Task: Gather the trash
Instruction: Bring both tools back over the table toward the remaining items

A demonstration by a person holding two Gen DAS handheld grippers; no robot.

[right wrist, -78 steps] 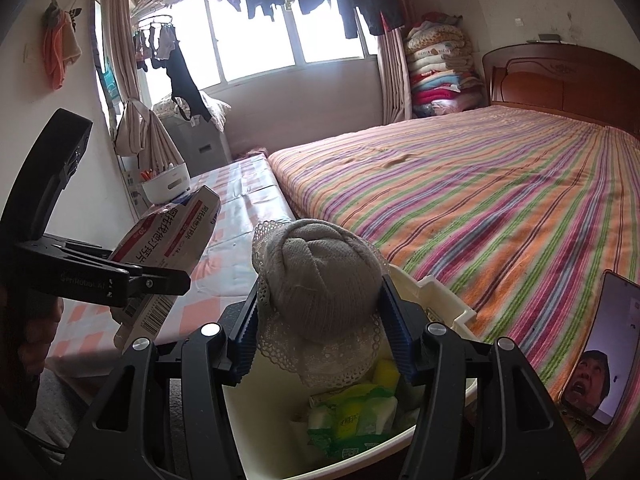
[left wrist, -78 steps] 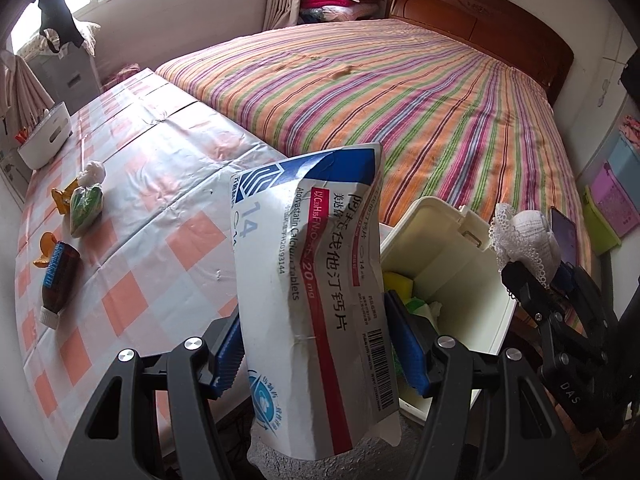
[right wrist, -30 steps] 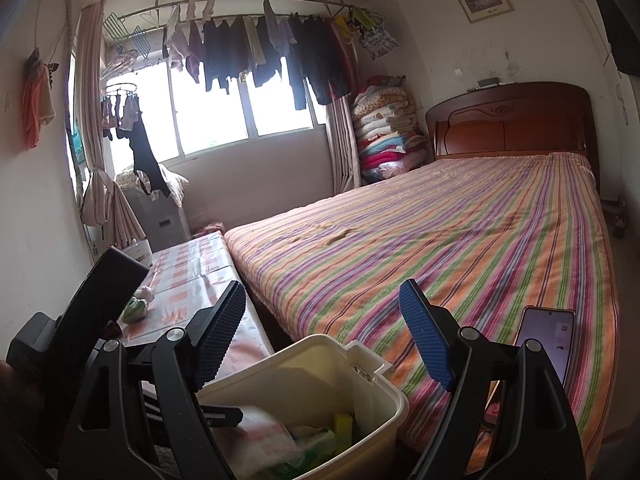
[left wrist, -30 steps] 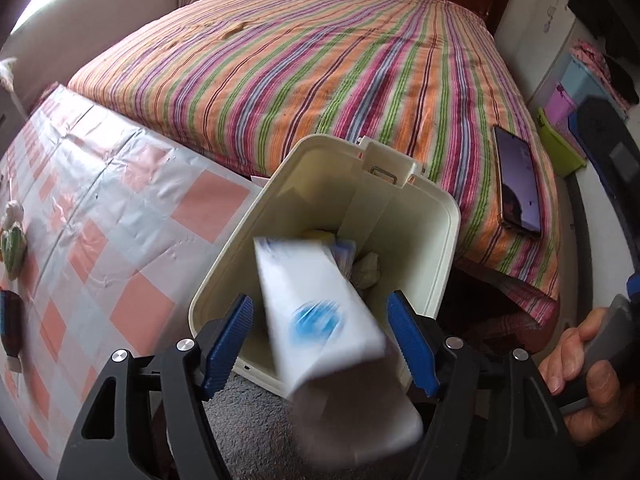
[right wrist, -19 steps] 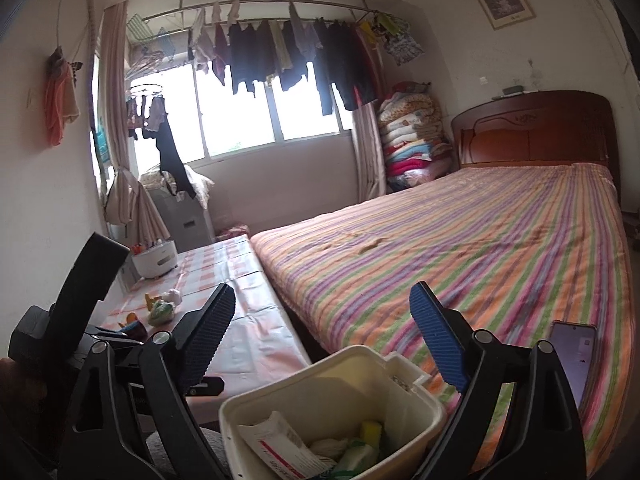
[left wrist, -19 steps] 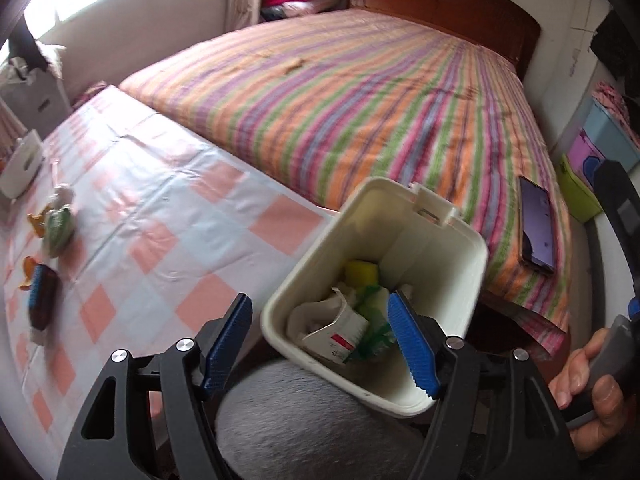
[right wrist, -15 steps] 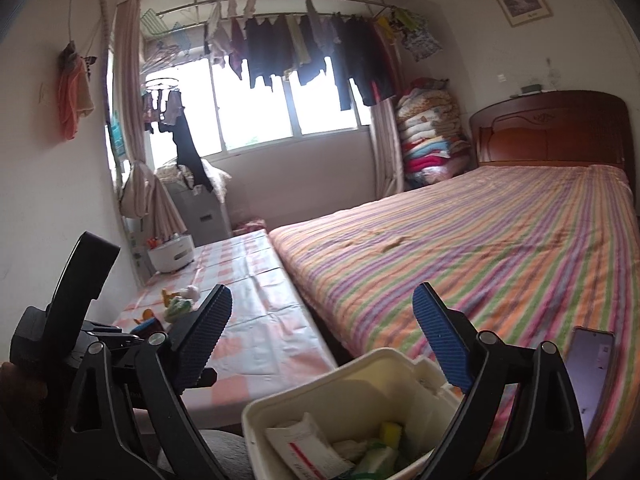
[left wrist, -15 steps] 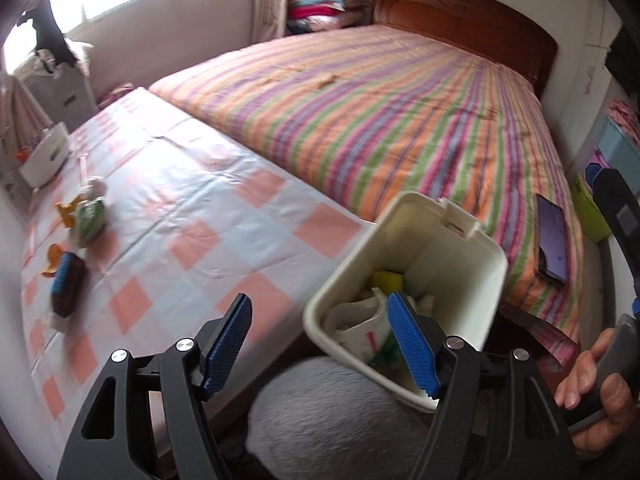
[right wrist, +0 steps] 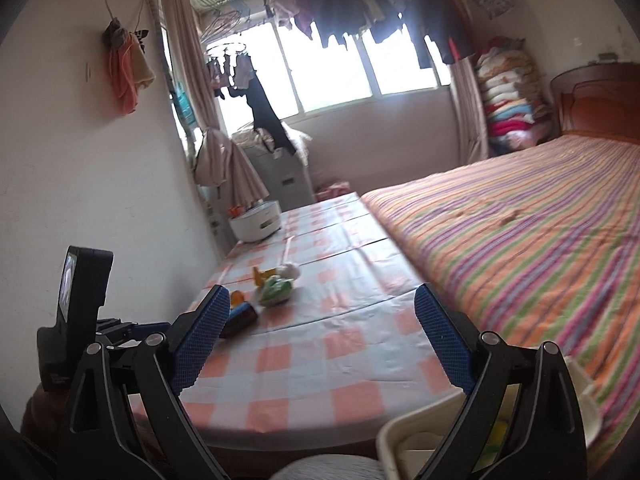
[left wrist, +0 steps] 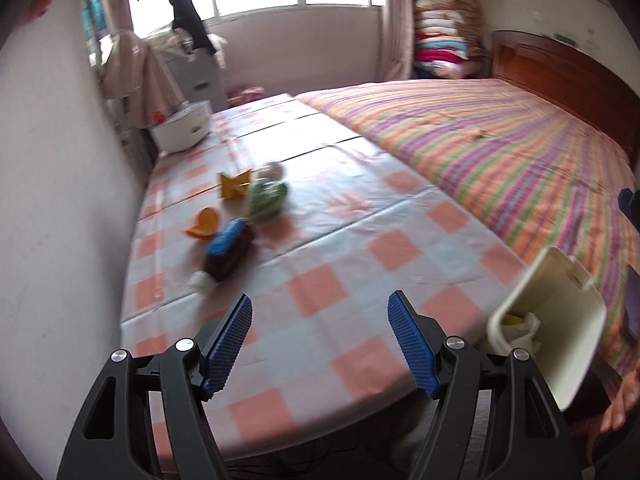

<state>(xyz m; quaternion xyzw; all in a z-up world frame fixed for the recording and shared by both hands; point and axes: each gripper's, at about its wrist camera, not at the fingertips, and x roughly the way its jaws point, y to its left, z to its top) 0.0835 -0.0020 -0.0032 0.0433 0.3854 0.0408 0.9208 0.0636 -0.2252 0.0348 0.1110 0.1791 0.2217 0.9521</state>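
Observation:
On the checked tablecloth point(left wrist: 320, 240) lies a cluster of trash: a dark bottle with a blue label point(left wrist: 230, 254), an orange peel piece point(left wrist: 202, 224), a yellow scrap point(left wrist: 234, 186), a green packet point(left wrist: 268, 198) and a white ball point(left wrist: 274, 170). My left gripper point(left wrist: 320, 320) is open and empty above the table's near part, short of the bottle. My right gripper point(right wrist: 322, 308) is also open and empty, wider, with the bottle point(right wrist: 240, 316) and green packet point(right wrist: 276, 290) beyond it. The cream bin point(left wrist: 560, 320) with rubbish inside sits at the table's right corner, also low in the right wrist view point(right wrist: 420, 440).
A striped bed point(left wrist: 500, 148) runs along the table's right side. A white tub point(left wrist: 182, 128) stands at the table's far end by the wall. A hand point(left wrist: 622, 400) shows at the lower right. The left gripper's body point(right wrist: 80, 300) is at the left.
The medicine box fell from my left gripper into the bin. Both grippers swung away from the bin toward the table, so the bin slid to the views' edges. The right jaws widened.

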